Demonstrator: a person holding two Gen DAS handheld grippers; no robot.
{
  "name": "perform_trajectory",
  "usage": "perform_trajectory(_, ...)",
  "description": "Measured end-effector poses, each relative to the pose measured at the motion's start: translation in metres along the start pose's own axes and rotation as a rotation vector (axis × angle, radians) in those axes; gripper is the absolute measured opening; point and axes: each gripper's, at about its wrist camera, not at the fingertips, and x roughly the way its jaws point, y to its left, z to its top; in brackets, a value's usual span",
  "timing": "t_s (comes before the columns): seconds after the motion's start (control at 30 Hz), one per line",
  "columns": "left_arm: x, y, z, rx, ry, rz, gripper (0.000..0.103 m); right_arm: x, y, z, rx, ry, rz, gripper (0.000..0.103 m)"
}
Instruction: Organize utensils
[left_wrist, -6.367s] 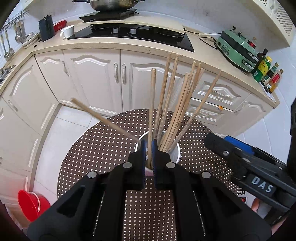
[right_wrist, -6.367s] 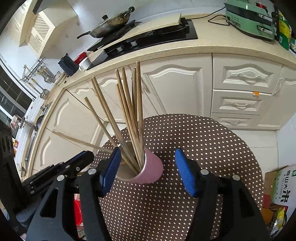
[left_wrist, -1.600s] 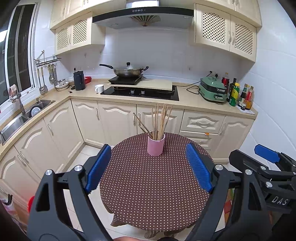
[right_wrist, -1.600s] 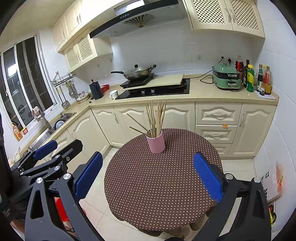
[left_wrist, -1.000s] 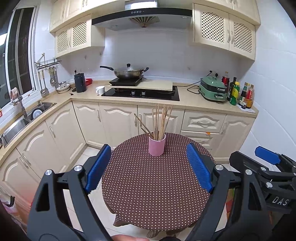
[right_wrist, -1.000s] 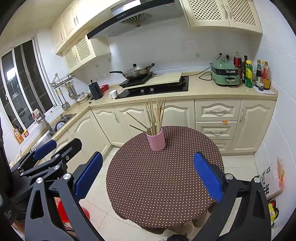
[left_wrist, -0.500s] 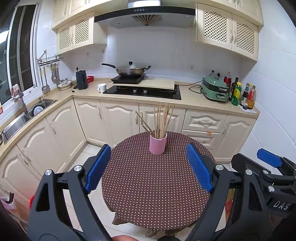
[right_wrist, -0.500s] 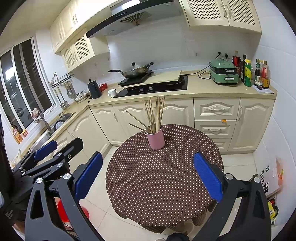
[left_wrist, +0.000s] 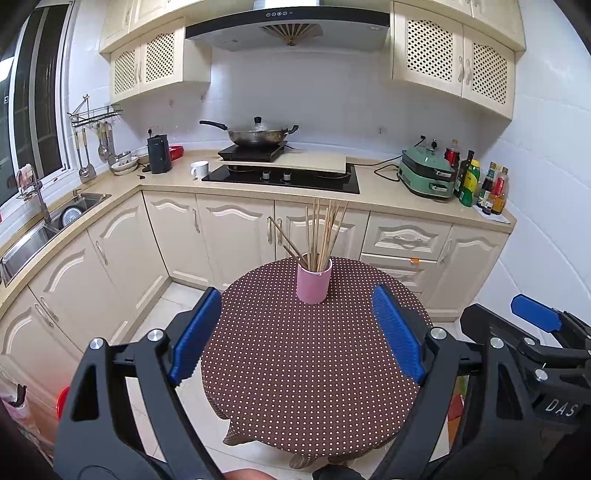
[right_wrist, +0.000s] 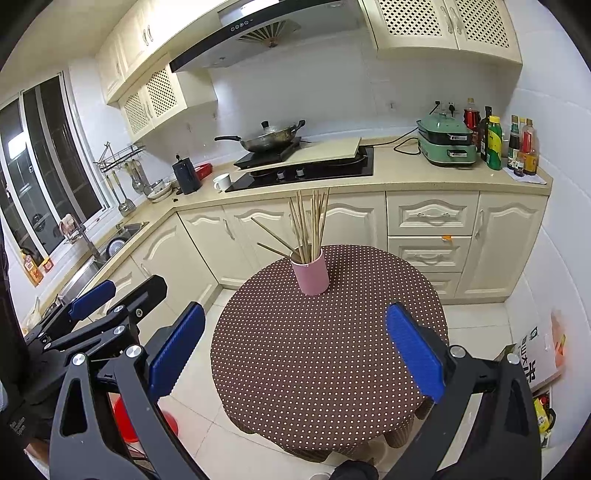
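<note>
A pink cup (left_wrist: 313, 281) (right_wrist: 311, 275) stands upright toward the far side of a round table with a brown dotted cloth (left_wrist: 306, 369) (right_wrist: 325, 362). Several wooden chopsticks (left_wrist: 322, 234) (right_wrist: 308, 225) stick up out of it, two of them leaning left. My left gripper (left_wrist: 297, 334) is open and empty, held back from the table's near edge, well short of the cup. My right gripper (right_wrist: 295, 350) is open and empty too, equally far back. Each gripper also shows at the side of the other's view.
Cream cabinets and a counter run behind and to the left of the table, with a hob (left_wrist: 284, 177), a wok (left_wrist: 258, 134), a green cooker (left_wrist: 428, 177) and bottles (left_wrist: 480, 184). A sink (left_wrist: 55, 225) is left. A red basin (right_wrist: 147, 421) and a cardboard box (right_wrist: 535, 365) sit on the floor.
Both grippers have drawn back from the cup, where the left was shut on a chopstick 6.4 s ago. Over the last second they hold open, with only slight drift.
</note>
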Motion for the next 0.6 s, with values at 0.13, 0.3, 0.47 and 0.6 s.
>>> perform_trajectory(0.13, 0.003, 0.001, 0.0, 0.014, 0.005, -0.026, 0.083, 0.002, 0.0, 0.001, -0.003, 0.002, -0.013, 0.095)
perform_trajectory(0.3, 0.008, 0.003, -0.001, 0.021, 0.016, -0.033, 0.082, 0.008, 0.0, 0.0, 0.0, 0.011, -0.02, 0.095)
perform_trajectory(0.47, 0.011, 0.003, 0.002, 0.011, 0.015, -0.025, 0.081, 0.01, 0.001, 0.0, 0.002, 0.011, -0.018, 0.095)
perform_trajectory(0.6, 0.014, 0.002, 0.003, 0.011, 0.013, -0.022, 0.081, 0.011, 0.001, 0.0, 0.004, 0.011, -0.018, 0.095)
